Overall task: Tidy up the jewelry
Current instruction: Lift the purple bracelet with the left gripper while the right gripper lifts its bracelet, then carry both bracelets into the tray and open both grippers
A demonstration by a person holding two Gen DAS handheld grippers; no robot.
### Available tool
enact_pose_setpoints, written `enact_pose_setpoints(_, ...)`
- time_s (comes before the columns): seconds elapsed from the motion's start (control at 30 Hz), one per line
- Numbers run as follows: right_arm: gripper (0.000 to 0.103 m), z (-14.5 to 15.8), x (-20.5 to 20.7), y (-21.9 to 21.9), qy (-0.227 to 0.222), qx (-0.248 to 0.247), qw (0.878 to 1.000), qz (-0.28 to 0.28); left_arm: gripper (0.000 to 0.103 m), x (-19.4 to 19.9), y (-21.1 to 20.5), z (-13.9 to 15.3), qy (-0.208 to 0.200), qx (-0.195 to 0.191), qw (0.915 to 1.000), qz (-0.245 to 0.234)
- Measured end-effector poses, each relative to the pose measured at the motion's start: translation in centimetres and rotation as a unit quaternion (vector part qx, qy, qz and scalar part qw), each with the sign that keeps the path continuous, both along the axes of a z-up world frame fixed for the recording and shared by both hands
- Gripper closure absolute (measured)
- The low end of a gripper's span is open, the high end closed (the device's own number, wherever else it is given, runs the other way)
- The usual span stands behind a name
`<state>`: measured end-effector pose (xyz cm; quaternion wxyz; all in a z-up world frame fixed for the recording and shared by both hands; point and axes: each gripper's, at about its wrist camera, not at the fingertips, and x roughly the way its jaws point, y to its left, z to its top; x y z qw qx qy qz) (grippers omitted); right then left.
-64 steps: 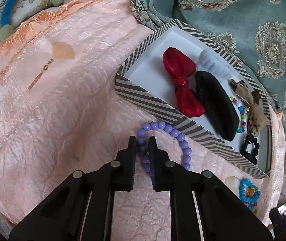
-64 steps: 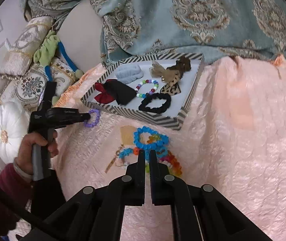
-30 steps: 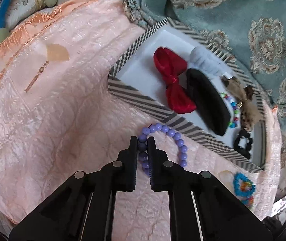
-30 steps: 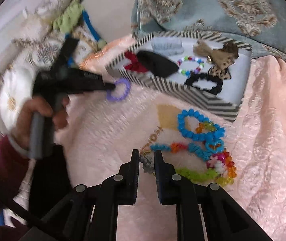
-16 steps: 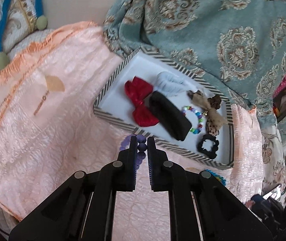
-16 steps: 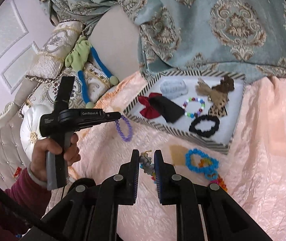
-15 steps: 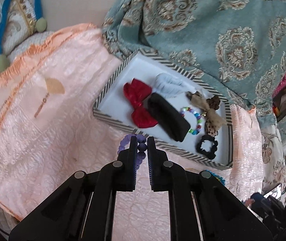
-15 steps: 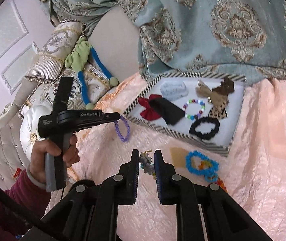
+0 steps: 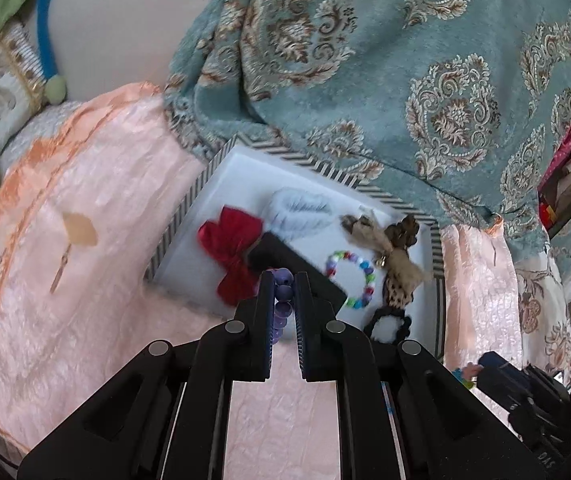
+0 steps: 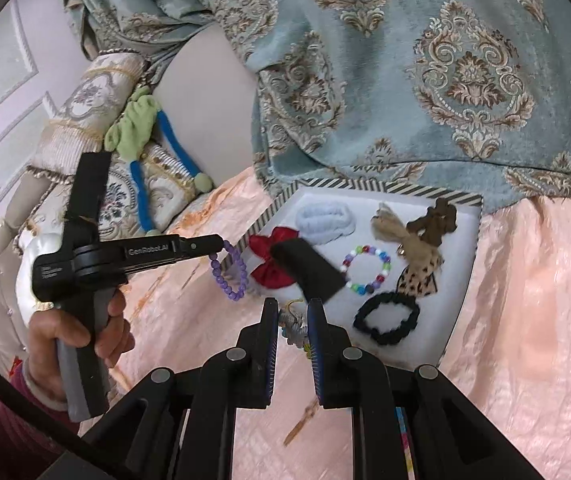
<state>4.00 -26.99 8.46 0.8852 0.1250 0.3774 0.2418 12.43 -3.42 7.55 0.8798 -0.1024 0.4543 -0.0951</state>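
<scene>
Left gripper [image 10: 216, 249] is clamped on the purple bracelet [image 10: 230, 274], which hangs in the air just beside the tray's [image 10: 470, 264] left wall. In the tray, left to right: red bow [image 10: 271, 258], black clip [image 10: 307, 274], bead ring [image 10: 366, 269], black scrunchie [image 10: 386, 317]. Right gripper [image 10: 292, 326] pinches a charm strand [image 10: 293, 326] above the pink cloth [image 10: 525, 304].
</scene>
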Motion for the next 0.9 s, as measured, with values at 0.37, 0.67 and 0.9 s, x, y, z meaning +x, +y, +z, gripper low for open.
enact_pose_setpoints(0.37,0.089,-0.8,7.8,1.1,0.011,-0.018,1.000,-0.004,0.095,7.7,-1.2,-0.4,-0.003,0.034,0.9993,0.018)
enact_pose_setpoints(0.67,0.089,-3.8,16.8,2.8,0.044,-0.033,0.998,-0.007,0.095,13.7,-0.7,-3.7,0.018,0.057,0.9969,0.051)
enact_pose_setpoints(0.9,0.089,-6.3,22.1,1.8,0.058,-0.072,0.994,-0.050,0.095,16.5,-0.8,-6.2,0.030,0.068,0.9955,0.058)
